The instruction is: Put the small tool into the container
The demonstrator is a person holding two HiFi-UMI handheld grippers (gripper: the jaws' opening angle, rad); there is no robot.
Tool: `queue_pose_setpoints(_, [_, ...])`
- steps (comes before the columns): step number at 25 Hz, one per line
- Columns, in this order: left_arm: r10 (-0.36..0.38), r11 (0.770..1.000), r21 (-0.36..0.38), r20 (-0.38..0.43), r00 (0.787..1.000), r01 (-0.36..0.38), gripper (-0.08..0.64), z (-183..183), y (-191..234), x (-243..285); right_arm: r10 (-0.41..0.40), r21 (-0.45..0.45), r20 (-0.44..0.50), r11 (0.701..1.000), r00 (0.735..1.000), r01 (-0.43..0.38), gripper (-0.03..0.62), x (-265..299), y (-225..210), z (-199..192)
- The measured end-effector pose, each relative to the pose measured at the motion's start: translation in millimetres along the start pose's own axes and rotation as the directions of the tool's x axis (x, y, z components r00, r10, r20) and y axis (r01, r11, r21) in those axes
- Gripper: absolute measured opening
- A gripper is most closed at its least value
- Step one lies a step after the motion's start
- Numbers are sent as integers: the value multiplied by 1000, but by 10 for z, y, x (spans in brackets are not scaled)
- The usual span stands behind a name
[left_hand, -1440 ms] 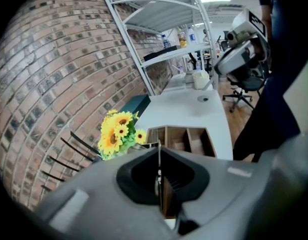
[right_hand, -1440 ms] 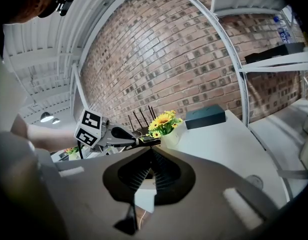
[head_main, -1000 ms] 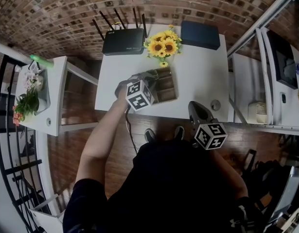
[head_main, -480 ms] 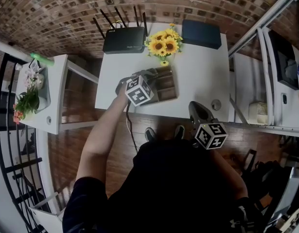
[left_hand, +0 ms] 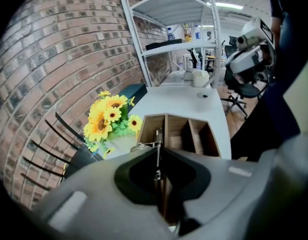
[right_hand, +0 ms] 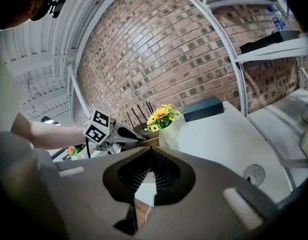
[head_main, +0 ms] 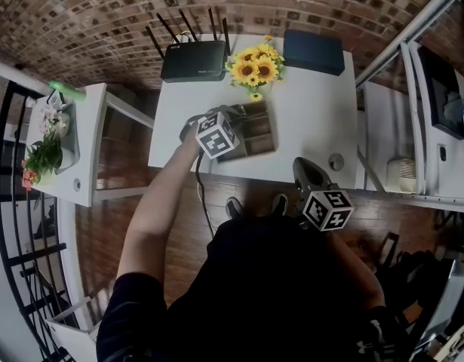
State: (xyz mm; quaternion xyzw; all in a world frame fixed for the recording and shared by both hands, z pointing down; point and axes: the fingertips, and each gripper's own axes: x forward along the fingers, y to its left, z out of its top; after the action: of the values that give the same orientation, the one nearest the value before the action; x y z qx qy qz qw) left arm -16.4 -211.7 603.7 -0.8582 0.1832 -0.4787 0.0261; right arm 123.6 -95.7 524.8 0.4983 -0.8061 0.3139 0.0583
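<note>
Brick wall backs the white table, where the small tool, a thin metal piece, stands upright, pinched between the tips of the left gripper. That gripper's jaws have just been easing apart. The tool appears to hang over the leftmost compartment of the wooden container, close to its right divider. A clean drop likely means keeping the tool inside those walls, widening the jaws smoothly and not snagging the divider. Sunflowers stand just left of the container. The right gripper, closed and empty, hovers at the table's near edge.
</note>
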Motion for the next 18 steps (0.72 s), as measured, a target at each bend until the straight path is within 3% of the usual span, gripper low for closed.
queue_pose_setpoints(8, [5, 999, -34, 0, 1000, -5, 40, 2, 14, -13, -5, 8, 1, 1000, 1000, 5, 11, -28, -18, -23])
queue_pose_setpoints(13, [64, 996, -69, 9, 998, -63, 94, -8, 85, -42, -5, 7, 2, 1000, 1000, 5, 11, -37, -17, -24])
queue_pose_setpoints(16, [96, 986, -139, 40, 995, -89, 172, -28, 119, -78, -2, 7, 2, 1000, 1000, 2, 11, -41, -21, -18])
queue_pose_setpoints(18, [125, 971, -215, 79, 989, -106, 181, -43, 131, -153, -2, 7, 0, 1000, 1000, 2, 11, -40, -26, -15])
